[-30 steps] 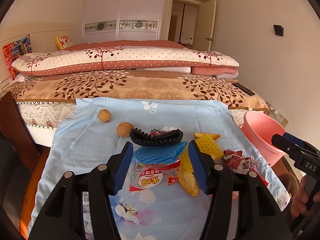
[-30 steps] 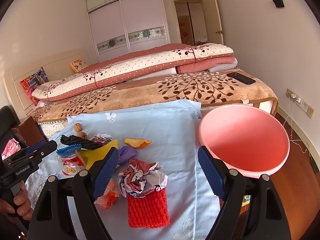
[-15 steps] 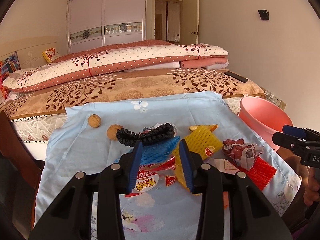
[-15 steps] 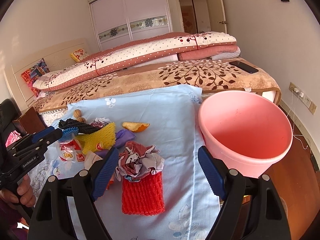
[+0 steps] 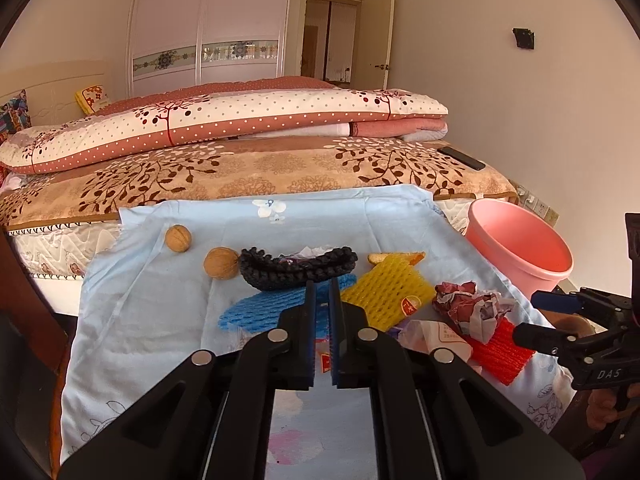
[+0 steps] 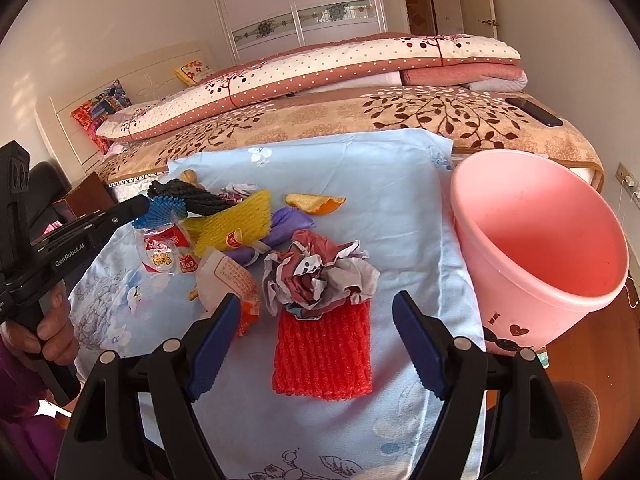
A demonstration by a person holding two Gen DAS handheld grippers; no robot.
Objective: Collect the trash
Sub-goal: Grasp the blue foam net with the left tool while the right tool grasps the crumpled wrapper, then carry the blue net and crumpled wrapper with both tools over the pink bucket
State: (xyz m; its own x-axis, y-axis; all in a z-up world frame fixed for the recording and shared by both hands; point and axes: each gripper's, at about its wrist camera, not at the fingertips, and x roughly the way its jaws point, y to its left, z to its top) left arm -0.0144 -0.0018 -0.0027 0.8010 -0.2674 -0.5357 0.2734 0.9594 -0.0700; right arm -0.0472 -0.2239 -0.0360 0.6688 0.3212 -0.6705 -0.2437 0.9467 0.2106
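Left gripper (image 5: 323, 292) clamped on blue foam net (image 5: 264, 310), right gripper (image 6: 312, 344) closing, nothing gripped, red net (image 6: 324, 352) between, pink bucket (image 6: 536, 240) beside.

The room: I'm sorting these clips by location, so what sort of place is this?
A home bedroom, most likely. A made bed with a folded dotted quilt fills the middle, and a sliding-door wardrobe stands against the back wall.
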